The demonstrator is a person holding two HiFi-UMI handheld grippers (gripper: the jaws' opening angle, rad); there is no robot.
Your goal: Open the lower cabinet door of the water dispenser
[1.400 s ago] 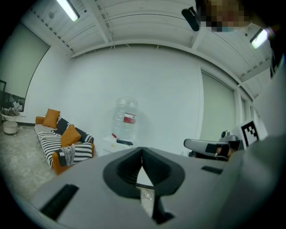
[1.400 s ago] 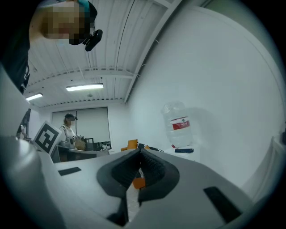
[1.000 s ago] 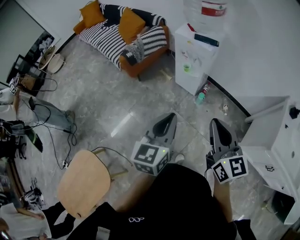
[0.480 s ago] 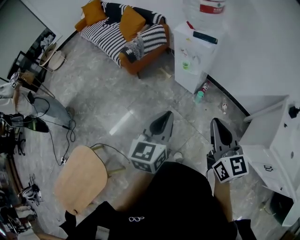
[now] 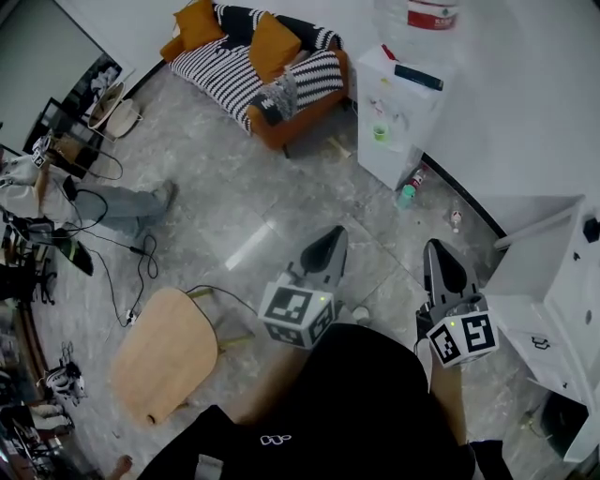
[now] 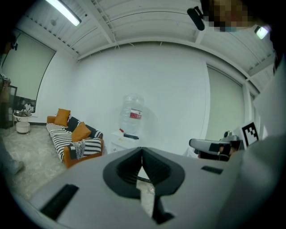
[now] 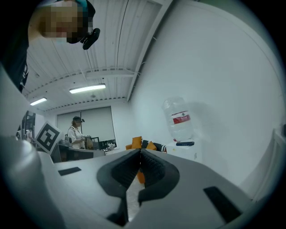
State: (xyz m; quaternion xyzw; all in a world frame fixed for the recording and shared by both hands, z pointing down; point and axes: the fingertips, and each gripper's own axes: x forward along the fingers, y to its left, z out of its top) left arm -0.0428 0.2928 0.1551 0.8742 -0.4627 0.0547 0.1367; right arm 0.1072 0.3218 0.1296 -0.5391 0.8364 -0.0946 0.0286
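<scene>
White water dispenser stands on the floor against the wall beside the striped sofa, well apart from the left hand-held gripper and right hand-held gripper, both closed and empty.

1. A glossy grey tiled floor fills the head view, with white walls from 12 to 2 o'clock.
2. A black-and-white striped sofa with orange cushions stands at 12 o'clock.
3. A pale wooden chair sits at 8 o'clock, and black cables trail at 9 o'clock.
4. A white cabinet stands at 3 o'clock.
5. A strip light glows on the white slatted ceiling.
</scene>
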